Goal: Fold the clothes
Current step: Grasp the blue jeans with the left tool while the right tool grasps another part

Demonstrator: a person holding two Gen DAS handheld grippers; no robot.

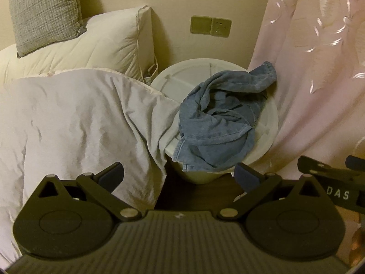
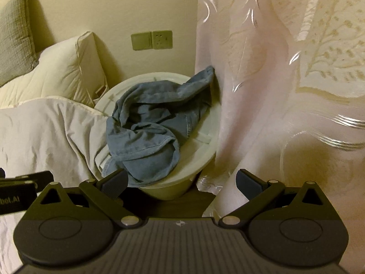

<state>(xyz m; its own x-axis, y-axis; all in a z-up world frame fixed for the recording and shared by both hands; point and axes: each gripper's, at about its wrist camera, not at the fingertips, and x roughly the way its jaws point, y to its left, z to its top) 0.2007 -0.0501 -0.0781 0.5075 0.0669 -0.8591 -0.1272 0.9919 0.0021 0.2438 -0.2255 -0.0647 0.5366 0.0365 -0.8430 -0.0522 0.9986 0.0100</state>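
A crumpled blue denim garment (image 1: 221, 116) lies heaped on a round white plastic tub (image 1: 271, 123) beside the bed, one edge hanging over the tub's near rim. It also shows in the right wrist view (image 2: 150, 130), on the same tub (image 2: 209, 146). My left gripper (image 1: 180, 175) is open and empty, just short of the tub's near side. My right gripper (image 2: 182, 180) is open and empty, its left finger close to the garment's hanging edge. The right gripper's body shows at the right edge of the left wrist view (image 1: 335, 178).
A white duvet (image 1: 79, 123) drapes over the bed edge against the tub's left side. Pillows (image 1: 109, 43) and a grey cushion (image 1: 43, 11) lie behind. A pink curtain (image 1: 319, 68) hangs against the tub's right. A wall socket (image 1: 211, 26) is behind. Dark floor lies below.
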